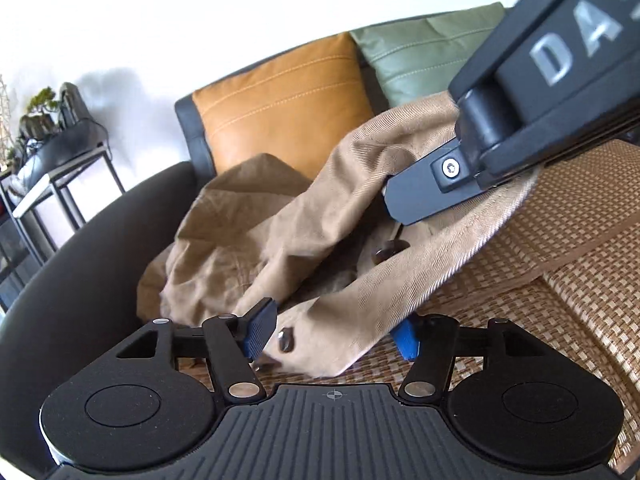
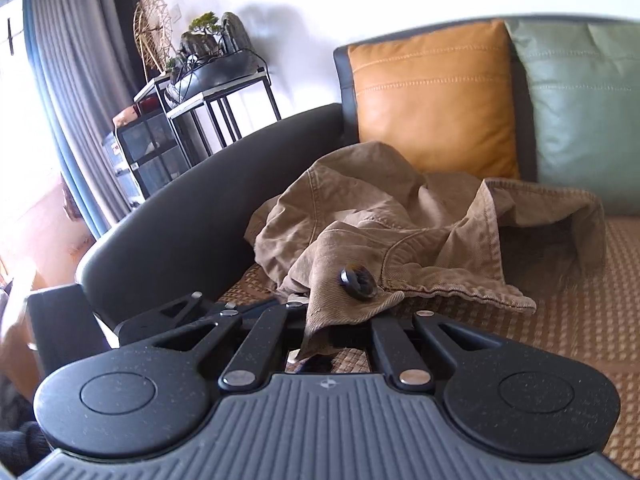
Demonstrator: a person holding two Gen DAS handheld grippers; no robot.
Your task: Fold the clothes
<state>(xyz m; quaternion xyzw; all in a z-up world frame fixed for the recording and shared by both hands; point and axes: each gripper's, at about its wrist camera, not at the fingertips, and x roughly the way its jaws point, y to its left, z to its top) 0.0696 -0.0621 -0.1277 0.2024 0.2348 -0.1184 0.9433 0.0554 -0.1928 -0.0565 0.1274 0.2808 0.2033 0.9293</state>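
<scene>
Between the spread jaws of the left gripper (image 1: 332, 334) lies a buttoned edge of the tan garment (image 1: 320, 216); the blue pads (image 1: 259, 330) stand clear of the cloth on both sides and grip nothing. One dark button (image 1: 286, 340) sits on that edge just beside the left pad. Ahead of and above this gripper, the right gripper (image 1: 400, 200) reaches in from the upper right and its fingers run into a raised fold of the same garment. Seen along the right gripper (image 2: 320, 320) itself, the jaws are drawn fully together with a corner of the garment (image 2: 400, 224) pinched between them; the cloth drapes back over the linkage, and a large dark button (image 2: 358, 280) rests on it just ahead of the fingers. Beyond both grippers the remainder of the garment lies crumpled on a woven seat mat (image 1: 560, 280) of a dark sofa (image 1: 92, 260), bunched toward the armrest on the left. Behind the garment, an orange cushion (image 2: 432, 96) and a green cushion (image 2: 580, 112) lean side by side against the backrest. Far to the left of the sofa stands a black metal-frame shelf (image 2: 224, 96) carrying a planter.
</scene>
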